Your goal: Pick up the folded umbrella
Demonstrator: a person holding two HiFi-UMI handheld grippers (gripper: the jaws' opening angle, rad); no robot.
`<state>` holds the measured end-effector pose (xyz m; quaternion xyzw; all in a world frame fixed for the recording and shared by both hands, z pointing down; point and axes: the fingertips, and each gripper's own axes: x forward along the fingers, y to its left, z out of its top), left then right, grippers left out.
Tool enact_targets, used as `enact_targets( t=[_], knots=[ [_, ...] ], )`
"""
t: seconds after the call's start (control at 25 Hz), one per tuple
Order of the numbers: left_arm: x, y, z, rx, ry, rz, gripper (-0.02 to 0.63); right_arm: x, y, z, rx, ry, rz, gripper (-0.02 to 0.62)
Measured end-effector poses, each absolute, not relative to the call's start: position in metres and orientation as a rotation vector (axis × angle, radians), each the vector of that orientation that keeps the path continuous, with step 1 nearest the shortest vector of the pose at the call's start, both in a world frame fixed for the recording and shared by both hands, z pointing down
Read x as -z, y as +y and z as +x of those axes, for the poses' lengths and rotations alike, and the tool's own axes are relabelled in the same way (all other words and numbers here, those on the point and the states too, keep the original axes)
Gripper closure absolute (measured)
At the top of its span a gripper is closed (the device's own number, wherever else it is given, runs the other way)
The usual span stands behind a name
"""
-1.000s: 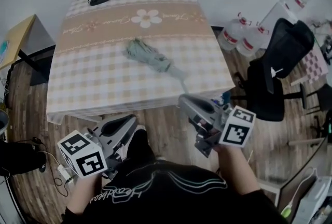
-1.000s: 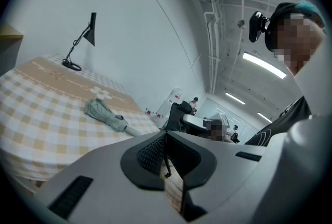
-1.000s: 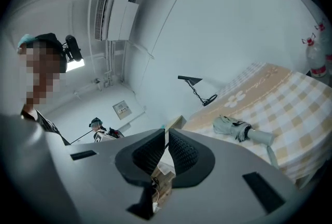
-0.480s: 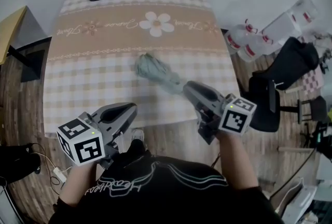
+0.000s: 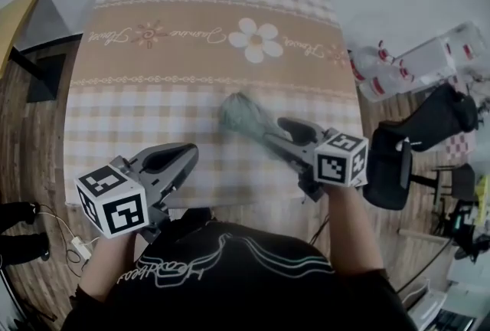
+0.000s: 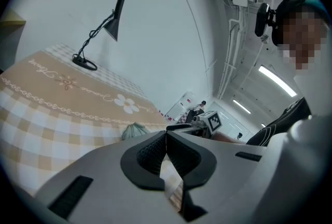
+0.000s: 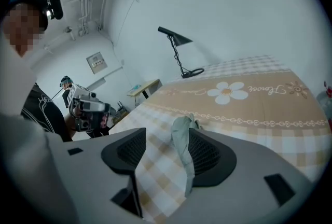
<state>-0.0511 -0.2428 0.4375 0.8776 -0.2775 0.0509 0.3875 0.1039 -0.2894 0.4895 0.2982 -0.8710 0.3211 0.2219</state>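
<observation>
Checked tabletop (image 5: pixel 138 92): the right claw (image 7: pixel 165 153), jaws just opened apart, straddles the umbrella (image 7: pixel 181 137); next, squeeze it. Left claw (image 6: pixel 166 140) is together, empty.

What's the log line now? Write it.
right gripper: jaws just opening, umbrella between them, ungripped | left gripper: shut, empty | umbrella: lying on tablecloth

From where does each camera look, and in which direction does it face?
Head view: on the person's head, facing steeply down at the table and umbrella; left gripper, right gripper and torso show.
Left gripper view: on the left gripper, looking along its shut jaws across the table.
Right gripper view: on the right gripper; its jaws have just been opening, the umbrella between them.
Shared: all three show the umbrella.
</observation>
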Motion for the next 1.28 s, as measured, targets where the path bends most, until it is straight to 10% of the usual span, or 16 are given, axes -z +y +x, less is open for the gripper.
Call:
enact_targets(
  t=[1.28],
  knots=[
    [-0.465, -0.267, -0.097, -0.083, -0.723, 2.15, 0.607, -0.641, -0.29, 0.123, -0.551, -1.568, 0.453, 0.296]
  ],
)
